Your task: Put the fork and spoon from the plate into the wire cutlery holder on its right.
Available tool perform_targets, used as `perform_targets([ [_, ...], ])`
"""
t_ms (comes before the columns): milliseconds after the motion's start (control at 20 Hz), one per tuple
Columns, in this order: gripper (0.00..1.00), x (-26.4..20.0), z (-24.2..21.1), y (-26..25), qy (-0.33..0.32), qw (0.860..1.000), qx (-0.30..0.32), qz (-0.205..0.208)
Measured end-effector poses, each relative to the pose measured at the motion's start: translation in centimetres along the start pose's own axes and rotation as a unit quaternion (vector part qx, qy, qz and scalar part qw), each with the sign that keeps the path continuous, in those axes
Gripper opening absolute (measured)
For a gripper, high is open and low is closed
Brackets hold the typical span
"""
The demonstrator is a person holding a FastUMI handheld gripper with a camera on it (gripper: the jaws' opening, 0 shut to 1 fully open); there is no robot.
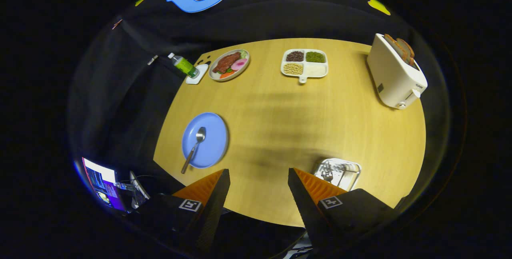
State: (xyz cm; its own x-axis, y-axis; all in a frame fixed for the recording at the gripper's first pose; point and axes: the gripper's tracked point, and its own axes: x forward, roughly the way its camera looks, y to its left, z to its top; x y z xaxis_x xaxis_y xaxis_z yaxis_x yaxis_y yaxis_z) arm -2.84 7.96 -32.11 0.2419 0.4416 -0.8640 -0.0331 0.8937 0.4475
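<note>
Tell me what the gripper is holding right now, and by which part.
Nothing. The gripper is open over bare wooden table. The metal spoon lies on the round blue plate; a fork seems already to be in the wire cutlery holder.

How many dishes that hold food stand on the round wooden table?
2. An oval plate with meat and vegetables stands at the far side beside a green bottle; a white divided tray of beans stands to its right. The open gripper holds nothing.
</note>
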Motion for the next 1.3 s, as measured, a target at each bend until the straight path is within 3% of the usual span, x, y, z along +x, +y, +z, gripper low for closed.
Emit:
perform_targets([
  [300, 0.91, 6.9, -1.8, 11.4, 0.048, 0.995, 0.008, 0.085],
  [450, 0.91, 10.8, -2.2, 15.2, 0.073, 0.991, 0.032, 0.103],
  [900, 0.91, 22.2, -5.3, 17.7, 0.137, 0.986, 0.083, 0.041],
  [1000, 0.80, 23.6, -5.7, 17.4, 0.142, 0.985, 0.094, 0.023],
  [1100, 0.47, 24.4, -6.3, 17.2, 0.156, 0.982, 0.104, 0.012],
  [1200, 0.47, 24.7, -6.2, 17.6, 0.160, 0.979, 0.126, 0.013],
  [1300, 0.15, 25.9, -6.4, 17.2, 0.160, 0.977, 0.141, 0.005],
])
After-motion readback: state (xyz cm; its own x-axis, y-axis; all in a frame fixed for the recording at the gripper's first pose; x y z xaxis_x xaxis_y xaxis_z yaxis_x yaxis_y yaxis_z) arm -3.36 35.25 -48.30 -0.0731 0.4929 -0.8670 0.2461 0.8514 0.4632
